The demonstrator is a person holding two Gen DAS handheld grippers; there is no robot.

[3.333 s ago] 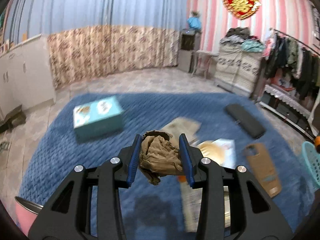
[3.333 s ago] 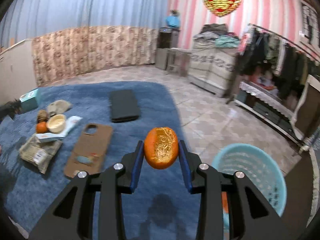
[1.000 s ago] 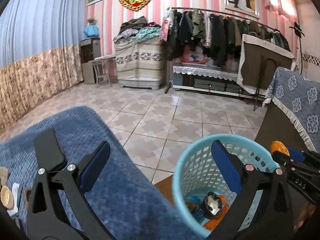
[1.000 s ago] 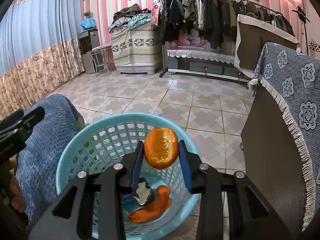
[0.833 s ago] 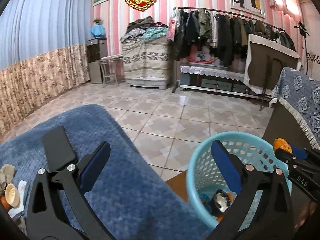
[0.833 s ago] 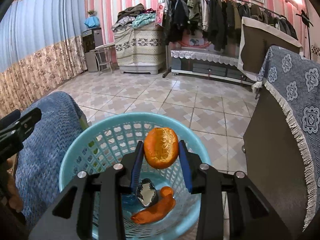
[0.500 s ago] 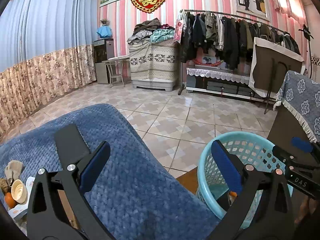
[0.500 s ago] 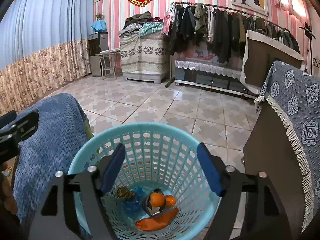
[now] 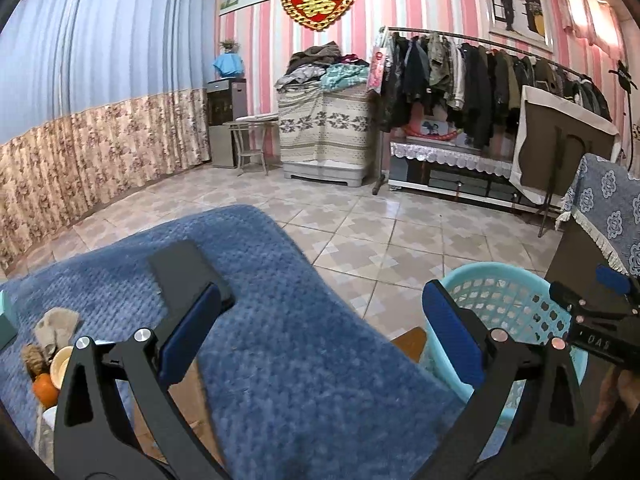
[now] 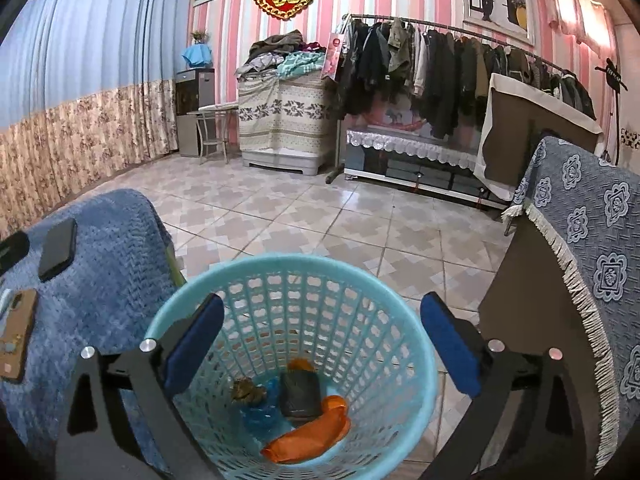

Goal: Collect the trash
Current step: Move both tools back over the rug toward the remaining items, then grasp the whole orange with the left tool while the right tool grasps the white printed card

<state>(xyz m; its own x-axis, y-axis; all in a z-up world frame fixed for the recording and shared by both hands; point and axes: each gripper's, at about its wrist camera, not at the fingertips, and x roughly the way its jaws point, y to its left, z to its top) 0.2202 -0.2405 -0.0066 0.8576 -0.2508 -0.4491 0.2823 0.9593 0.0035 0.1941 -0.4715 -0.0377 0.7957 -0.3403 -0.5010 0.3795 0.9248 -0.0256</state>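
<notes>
A light blue plastic basket point(image 10: 280, 260) stands on the floor right under my right gripper point(image 10: 320, 304). Its jaws are opening wide, with nothing between them. In the basket lie an orange wrapper point(image 10: 308, 436), a dark packet point(image 10: 300, 394), a brown crumpled wad point(image 10: 248, 392) and a piece of orange peel point(image 10: 300, 365). My left gripper point(image 9: 320, 296) is open and empty over the blue blanket point(image 9: 280, 344), left of the basket point(image 9: 500, 280). At the blanket's far left lie an orange point(image 9: 44, 388), a small bowl point(image 9: 62, 364) and a tan scrap point(image 9: 56, 324).
A black case point(image 9: 188, 268) and a brown card point(image 10: 16, 332) lie on the blanket. A dark cabinet under a blue patterned cloth point(image 10: 580, 240) stands close to the right of the basket. Tiled floor point(image 10: 300, 208) runs back to a clothes rack point(image 10: 440, 72).
My right gripper opened and the orange peel it held fell into the basket. My left gripper swung left, away from the basket and over the blanket.
</notes>
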